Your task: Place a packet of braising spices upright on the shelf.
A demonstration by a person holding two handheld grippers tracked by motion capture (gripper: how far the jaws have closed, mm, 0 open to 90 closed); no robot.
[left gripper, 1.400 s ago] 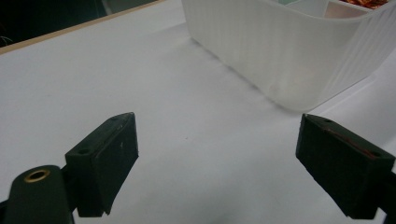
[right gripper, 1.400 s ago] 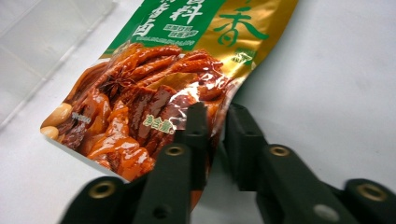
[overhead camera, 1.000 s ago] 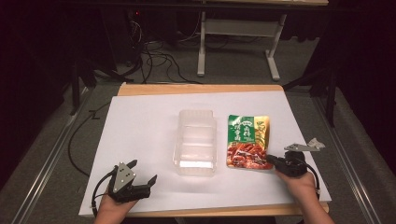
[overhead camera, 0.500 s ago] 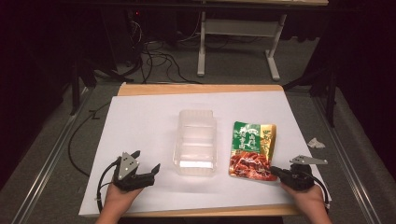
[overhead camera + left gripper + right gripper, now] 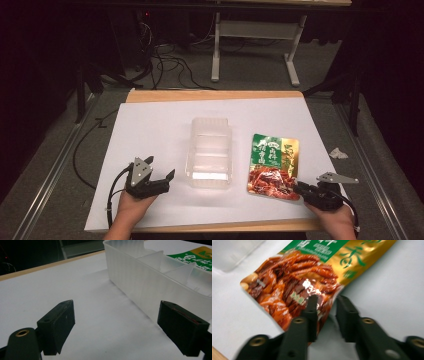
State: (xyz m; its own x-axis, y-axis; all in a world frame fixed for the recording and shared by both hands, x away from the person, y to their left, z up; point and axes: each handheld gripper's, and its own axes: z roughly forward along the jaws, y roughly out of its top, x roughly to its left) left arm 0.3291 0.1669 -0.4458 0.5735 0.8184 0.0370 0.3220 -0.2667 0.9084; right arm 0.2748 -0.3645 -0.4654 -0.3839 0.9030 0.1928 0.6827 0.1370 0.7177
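My right gripper [image 5: 325, 305] has its jaws pinched on the snack pouch [image 5: 273, 165] corner, pouch flat beside the clear tray [image 5: 209, 152]. Left gripper [image 5: 159, 181] spread wide, near tray's left wall.

Packet [image 5: 273, 166], right of centre in high view: large characters on green and gold top, too blurred to read. Right gripper view: same print, cropped, smeared. No other text legible.

A glossy foil snack packet [image 5: 272, 166] lies right of a translucent ribbed plastic box [image 5: 209, 151] on matt white paper [image 5: 150, 125].
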